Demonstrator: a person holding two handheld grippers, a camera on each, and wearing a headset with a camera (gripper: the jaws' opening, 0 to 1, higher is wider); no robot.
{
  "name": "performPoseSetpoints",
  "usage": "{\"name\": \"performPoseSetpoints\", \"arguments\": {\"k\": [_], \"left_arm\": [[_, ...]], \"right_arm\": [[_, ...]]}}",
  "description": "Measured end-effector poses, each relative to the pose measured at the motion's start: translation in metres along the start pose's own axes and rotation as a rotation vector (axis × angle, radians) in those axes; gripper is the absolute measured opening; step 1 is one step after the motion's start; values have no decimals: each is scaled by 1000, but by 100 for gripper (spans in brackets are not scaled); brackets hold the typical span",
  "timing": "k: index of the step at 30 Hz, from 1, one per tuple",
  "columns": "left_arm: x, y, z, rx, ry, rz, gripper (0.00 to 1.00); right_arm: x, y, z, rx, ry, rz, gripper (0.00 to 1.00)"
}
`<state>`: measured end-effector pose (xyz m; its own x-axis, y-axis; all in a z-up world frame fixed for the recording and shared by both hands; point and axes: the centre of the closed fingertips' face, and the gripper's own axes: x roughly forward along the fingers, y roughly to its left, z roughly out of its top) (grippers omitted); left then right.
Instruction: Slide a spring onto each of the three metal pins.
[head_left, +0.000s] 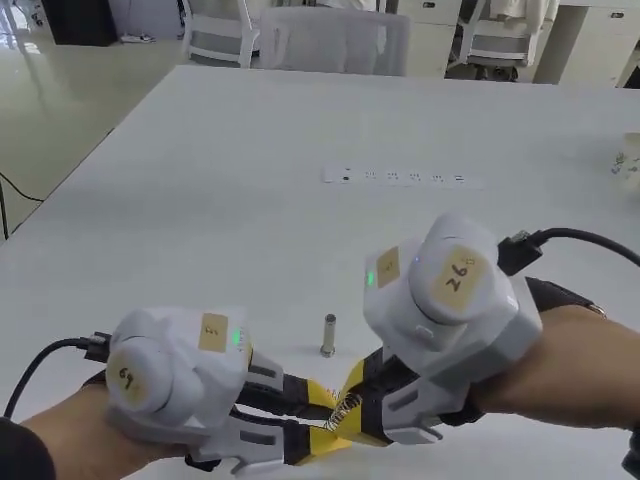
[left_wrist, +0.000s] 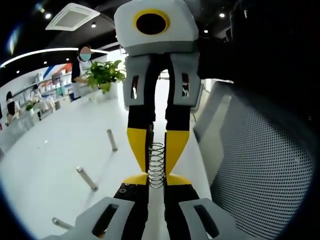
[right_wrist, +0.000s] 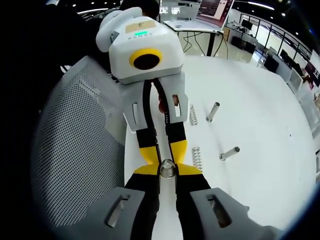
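Observation:
My two grippers meet tip to tip at the near table edge. The left gripper (head_left: 322, 428) (left_wrist: 156, 184) and the right gripper (head_left: 348, 402) (right_wrist: 167, 172) each pinch one end of a short steel spring (head_left: 340, 410) (left_wrist: 156, 164) (right_wrist: 167, 169). From the right gripper view the spring is seen end-on. A metal pin (head_left: 328, 335) stands upright on the white table just beyond the tips. Three pins (left_wrist: 112, 140) (left_wrist: 87, 178) (left_wrist: 62, 223) appear in the left gripper view. Two pins (right_wrist: 213, 111) (right_wrist: 229, 153) and two loose springs (right_wrist: 193, 115) (right_wrist: 196, 157) lie to the right.
The white table (head_left: 250, 200) has a flush socket strip (head_left: 400, 178) at mid-depth and chairs at its far edge. A mesh chair back (left_wrist: 260, 165) (right_wrist: 75, 140) is close behind the grippers. A person (left_wrist: 82, 62) stands by a plant (left_wrist: 102, 75) in the distance.

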<state>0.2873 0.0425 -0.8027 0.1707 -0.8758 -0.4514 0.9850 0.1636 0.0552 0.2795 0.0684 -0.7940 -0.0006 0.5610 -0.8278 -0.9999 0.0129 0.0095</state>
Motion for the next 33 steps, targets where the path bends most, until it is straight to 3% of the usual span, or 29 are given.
{"name": "performPoseSetpoints", "arguments": {"k": [10, 14, 22, 33], "left_arm": [[0, 0, 1, 2, -16, 4, 3], [-1, 0, 5, -12, -40, 4, 11], [-3, 4, 3, -38, -51, 19, 17], [-11, 11, 1, -98, -71, 52, 35]], "right_arm": [[-1, 0, 1, 4, 2, -6, 8], [-3, -4, 3, 7, -5, -20, 8], [-7, -7, 3, 9, -8, -30, 8], [-16, -18, -5, 34, -2, -64, 8]]}}
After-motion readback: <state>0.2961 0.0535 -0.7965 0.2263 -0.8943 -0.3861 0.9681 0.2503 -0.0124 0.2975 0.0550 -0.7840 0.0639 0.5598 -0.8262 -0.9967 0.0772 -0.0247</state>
